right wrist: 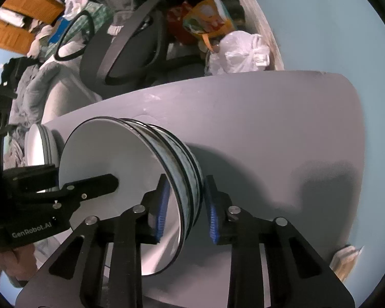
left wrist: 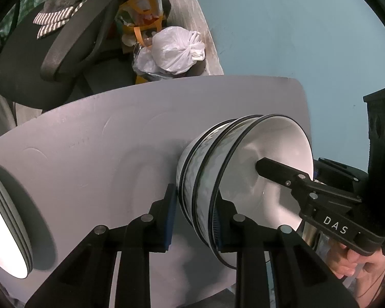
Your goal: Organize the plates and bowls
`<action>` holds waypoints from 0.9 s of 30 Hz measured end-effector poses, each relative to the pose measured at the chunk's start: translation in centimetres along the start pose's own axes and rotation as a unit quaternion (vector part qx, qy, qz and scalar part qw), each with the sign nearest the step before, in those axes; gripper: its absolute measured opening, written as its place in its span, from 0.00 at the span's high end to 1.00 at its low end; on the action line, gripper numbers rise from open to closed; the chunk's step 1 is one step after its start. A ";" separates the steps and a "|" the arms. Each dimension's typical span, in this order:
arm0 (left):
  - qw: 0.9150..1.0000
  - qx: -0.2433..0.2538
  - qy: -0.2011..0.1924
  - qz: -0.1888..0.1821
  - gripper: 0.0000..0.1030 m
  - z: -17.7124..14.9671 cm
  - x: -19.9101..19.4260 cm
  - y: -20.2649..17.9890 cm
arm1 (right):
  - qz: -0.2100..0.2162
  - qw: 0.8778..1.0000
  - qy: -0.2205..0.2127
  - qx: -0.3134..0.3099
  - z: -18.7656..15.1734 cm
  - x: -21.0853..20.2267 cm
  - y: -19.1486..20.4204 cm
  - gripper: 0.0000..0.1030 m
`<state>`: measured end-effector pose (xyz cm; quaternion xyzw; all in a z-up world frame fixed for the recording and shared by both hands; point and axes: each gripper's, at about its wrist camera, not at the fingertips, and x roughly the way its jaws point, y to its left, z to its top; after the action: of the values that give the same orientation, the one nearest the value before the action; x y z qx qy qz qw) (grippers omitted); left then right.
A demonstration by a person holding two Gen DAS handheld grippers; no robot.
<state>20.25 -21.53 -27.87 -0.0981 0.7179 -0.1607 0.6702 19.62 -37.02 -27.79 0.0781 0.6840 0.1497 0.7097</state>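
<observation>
Stack of bowls (left wrist: 243, 179) sits on the grey table (left wrist: 89, 154), near its right end in the left wrist view. Left tool (left wrist: 195, 220) pinches the stack's wall on one side, one finger inside, one outside. Right tool (right wrist: 186, 210) pinches the opposite wall the same way. Stack of plates (left wrist: 5, 220) sits well apart at the table's left end. Office chair (left wrist: 51, 51) behind the table.
</observation>
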 end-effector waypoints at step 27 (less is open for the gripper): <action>1.000 -0.018 0.002 0.011 0.79 -1.1 -0.7 1.6 | -0.021 0.999 0.025 0.014 -0.1 0.3 2.0 0.84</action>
<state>19.30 -19.69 -27.77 -0.1019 0.7227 -0.1407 0.6690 19.35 -35.01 -27.45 0.0703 0.7048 0.1267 0.6945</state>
